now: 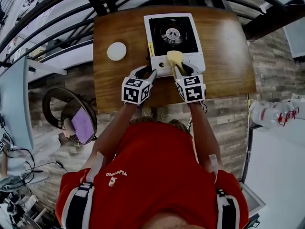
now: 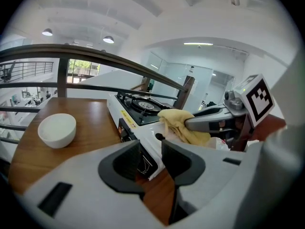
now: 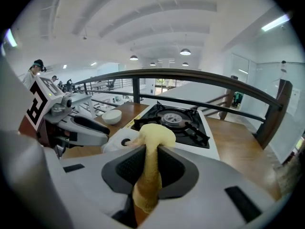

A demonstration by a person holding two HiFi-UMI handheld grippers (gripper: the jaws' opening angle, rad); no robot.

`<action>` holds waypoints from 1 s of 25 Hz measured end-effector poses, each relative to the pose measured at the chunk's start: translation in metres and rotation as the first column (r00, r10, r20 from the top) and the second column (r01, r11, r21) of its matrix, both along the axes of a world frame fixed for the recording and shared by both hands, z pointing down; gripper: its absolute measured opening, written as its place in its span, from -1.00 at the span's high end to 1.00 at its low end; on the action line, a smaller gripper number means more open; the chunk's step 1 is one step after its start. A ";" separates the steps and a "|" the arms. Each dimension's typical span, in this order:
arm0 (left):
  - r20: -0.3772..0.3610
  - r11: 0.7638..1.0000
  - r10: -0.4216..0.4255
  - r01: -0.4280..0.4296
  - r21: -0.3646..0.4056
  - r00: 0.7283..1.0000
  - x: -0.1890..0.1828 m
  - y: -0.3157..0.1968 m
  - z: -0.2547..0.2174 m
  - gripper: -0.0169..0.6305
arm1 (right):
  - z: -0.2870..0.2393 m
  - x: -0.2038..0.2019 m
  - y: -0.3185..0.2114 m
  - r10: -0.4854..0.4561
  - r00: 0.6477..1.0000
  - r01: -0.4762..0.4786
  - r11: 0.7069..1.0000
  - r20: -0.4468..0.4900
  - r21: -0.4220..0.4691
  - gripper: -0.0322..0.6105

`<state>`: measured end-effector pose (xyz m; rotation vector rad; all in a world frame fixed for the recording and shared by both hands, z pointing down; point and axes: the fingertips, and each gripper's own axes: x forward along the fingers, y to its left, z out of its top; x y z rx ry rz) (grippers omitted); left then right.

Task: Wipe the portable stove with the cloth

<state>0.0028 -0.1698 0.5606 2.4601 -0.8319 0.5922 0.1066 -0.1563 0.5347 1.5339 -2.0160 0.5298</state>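
The right tool [image 3: 151, 149] was clamped on the yellow cloth [image 3: 153, 136], whose bunched end stood out just ahead of its jaws. The left tool [image 2: 150, 151] was wide open and held nothing, with only the near corner of the portable stove [image 2: 143, 106] showing through its gap. The wooden tabletop [image 1: 224, 56] carried the stove directly ahead of both tools, and a white bowl [image 1: 116, 51] sat well off to the left tool's left.

As I judged it, the wiping had barely begun. The cloth was in hand and hung over the stove's white front strip, beside the black knob [image 3: 126, 141], while the burner and pan supports farther ahead looked untouched. Nearly the whole surface seemed left to do.

No view showed whether the cloth actually pressed on the stove or only hovered over it. From the head view the tools covered the stove's near edge, and any dirt or wiped streaks were too faint to make out.
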 end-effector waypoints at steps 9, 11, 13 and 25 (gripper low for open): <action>0.020 1.000 0.019 -0.019 -0.014 1.000 0.008 0.002 0.004 0.55 | 0.003 0.070 0.023 0.150 0.988 -0.150 0.989 -0.034 -0.015 0.63; 0.029 1.000 0.017 -0.017 -0.007 0.999 0.008 0.002 0.004 0.55 | 0.003 0.087 0.026 0.188 0.981 -0.188 0.982 -0.040 -0.014 0.63; 0.043 1.000 0.018 -0.018 0.001 0.999 0.008 0.002 0.004 0.55 | 0.004 0.102 0.029 0.226 0.973 -0.227 0.974 -0.047 -0.013 0.63; 0.098 1.000 0.027 -0.029 0.010 0.995 0.011 0.004 0.006 0.55 | 0.008 0.149 0.020 0.315 0.947 -0.315 0.949 -0.057 -0.001 0.63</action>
